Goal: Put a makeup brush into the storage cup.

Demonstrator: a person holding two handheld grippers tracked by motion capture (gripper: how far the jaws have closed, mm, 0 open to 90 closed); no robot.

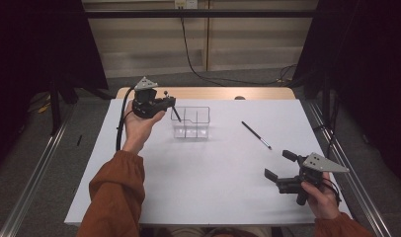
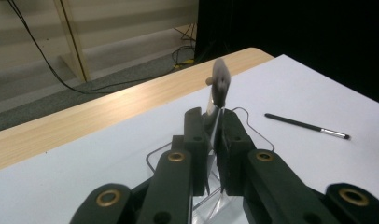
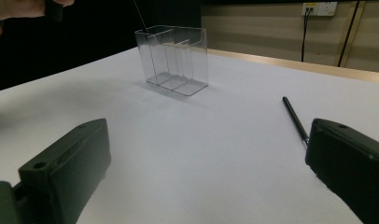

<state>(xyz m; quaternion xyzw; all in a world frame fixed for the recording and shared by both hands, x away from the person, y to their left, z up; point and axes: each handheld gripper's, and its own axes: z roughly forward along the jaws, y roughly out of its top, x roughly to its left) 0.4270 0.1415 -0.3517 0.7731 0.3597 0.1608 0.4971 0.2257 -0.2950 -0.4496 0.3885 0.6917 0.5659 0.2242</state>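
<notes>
- My left gripper point(image 1: 165, 102), in the upper left of the high view, is pinching a makeup brush point(image 2: 219, 88); its jaws are pressed onto the handle and the bristle head sticks up past them.
- The brush's lower end slants down over the left compartment of the clear organizer point(image 1: 192, 122), which sits upper centre on the white table point(image 1: 208, 187).
- My right gripper point(image 1: 279, 165), lower right, has its jaws spread with nothing between them.
- A second brush point(image 1: 256, 135) lies flat, right of the organizer, well apart from it.
</notes>
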